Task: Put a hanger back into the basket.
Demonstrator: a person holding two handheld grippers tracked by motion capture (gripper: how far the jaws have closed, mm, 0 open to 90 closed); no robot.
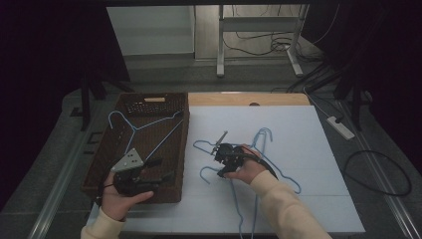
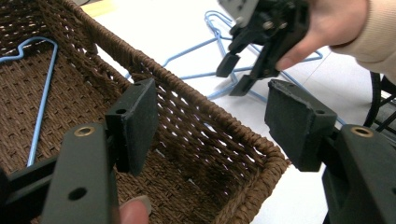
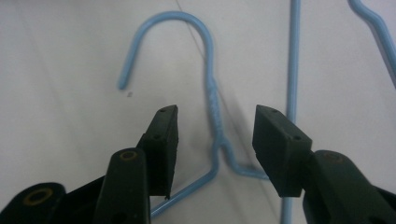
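Black jaws of the right gripper [image 3: 212, 140] stand parted astride a blue hanger's [image 3: 212, 100] twisted neck on the white table [image 1: 298, 134], ready to pinch. Left gripper [image 1: 154, 169] waits open over the basket [image 1: 181, 149], where another hanger [image 1: 144, 127] lies.

No text, label, brand, number or sign can be read in any of the three views — neither on the wicker basket [image 1: 149, 104] nor on the white table [image 1: 298, 149]. The pale tag on the basket's far wall [image 1: 155, 99] is blank at this size — too small to tell whether anything is printed on it.
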